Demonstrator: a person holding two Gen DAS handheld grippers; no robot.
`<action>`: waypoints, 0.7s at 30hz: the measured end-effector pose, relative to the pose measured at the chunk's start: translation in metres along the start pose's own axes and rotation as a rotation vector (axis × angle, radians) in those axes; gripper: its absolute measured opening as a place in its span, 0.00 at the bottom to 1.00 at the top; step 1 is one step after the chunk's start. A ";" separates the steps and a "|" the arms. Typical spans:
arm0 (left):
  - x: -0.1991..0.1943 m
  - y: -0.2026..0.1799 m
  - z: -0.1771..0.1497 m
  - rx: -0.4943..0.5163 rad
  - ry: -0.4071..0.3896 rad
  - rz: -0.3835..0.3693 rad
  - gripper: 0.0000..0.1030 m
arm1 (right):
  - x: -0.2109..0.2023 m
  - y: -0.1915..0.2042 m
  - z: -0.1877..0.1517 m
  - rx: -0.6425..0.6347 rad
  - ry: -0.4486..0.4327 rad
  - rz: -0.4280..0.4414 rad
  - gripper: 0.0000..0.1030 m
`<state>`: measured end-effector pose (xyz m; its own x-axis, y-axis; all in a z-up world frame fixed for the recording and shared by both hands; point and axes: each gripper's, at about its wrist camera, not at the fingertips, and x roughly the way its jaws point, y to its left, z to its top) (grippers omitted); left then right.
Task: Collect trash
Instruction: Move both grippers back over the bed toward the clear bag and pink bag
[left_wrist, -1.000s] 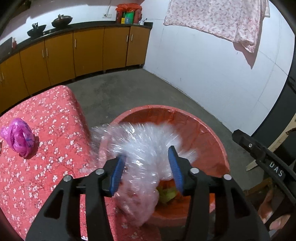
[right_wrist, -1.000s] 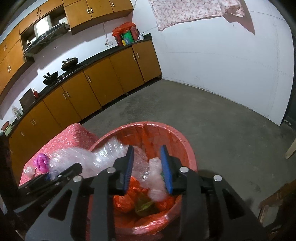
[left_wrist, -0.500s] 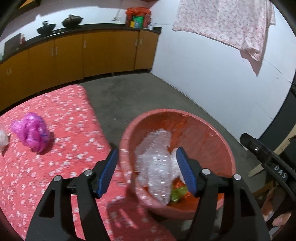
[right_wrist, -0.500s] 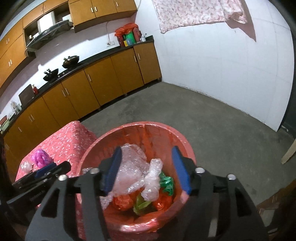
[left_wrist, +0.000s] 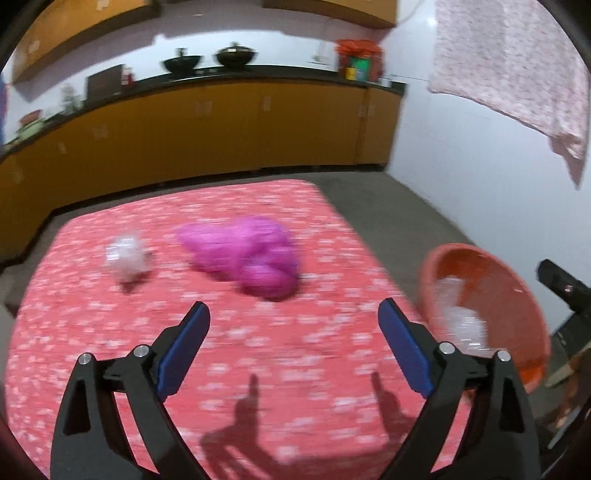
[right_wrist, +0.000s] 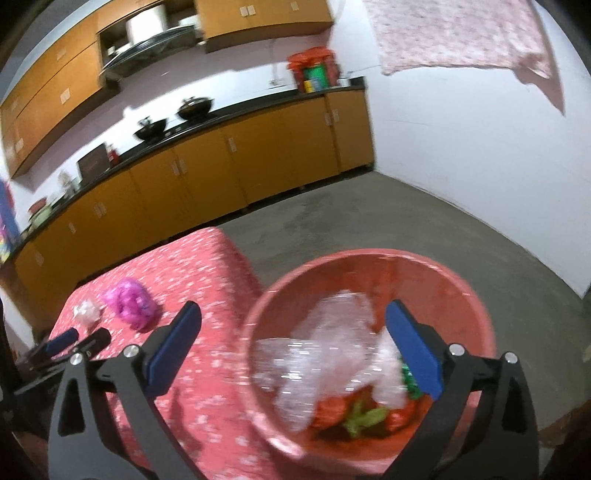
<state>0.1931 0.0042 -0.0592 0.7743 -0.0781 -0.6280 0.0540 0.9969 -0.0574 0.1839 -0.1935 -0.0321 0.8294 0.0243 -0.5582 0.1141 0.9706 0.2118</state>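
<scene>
A crumpled pink plastic bag (left_wrist: 251, 254) and a small clear plastic wad (left_wrist: 125, 256) lie on the red flowered table (left_wrist: 258, 354). My left gripper (left_wrist: 293, 314) is open and empty above the table, short of the pink bag. The red tub (right_wrist: 454, 280) stands right of the table and holds clear bubble wrap (right_wrist: 325, 347) and other trash. My right gripper (right_wrist: 293, 314) is open and empty above the tub's left rim. The pink bag (right_wrist: 129, 301), the clear wad (right_wrist: 86, 312) and the left gripper's fingers (right_wrist: 62, 338) show in the right wrist view. The tub (left_wrist: 517, 295) shows in the left wrist view.
Orange kitchen cabinets (left_wrist: 221, 129) with a dark counter and pots run along the far wall. A white wall (right_wrist: 461, 147) with a hanging flowered cloth (left_wrist: 517, 74) is to the right. Grey concrete floor (right_wrist: 369, 221) lies beyond the tub.
Both grippers let go of the bubble wrap, which now lies in the tub, and opened wide. The left gripper swung left from the tub over the table toward the pink bag.
</scene>
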 end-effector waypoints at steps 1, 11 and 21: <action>0.000 0.012 -0.001 -0.009 0.000 0.021 0.90 | 0.003 0.009 0.000 -0.016 0.003 0.010 0.95; 0.013 0.114 0.000 -0.106 0.013 0.219 0.91 | 0.037 0.092 -0.014 -0.148 0.052 0.102 0.95; 0.064 0.154 0.028 -0.142 0.049 0.237 0.91 | 0.065 0.140 -0.019 -0.241 0.081 0.143 0.95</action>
<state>0.2687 0.1531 -0.0859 0.7234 0.1535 -0.6731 -0.2165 0.9762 -0.0101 0.2437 -0.0515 -0.0536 0.7800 0.1751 -0.6008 -0.1422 0.9845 0.1022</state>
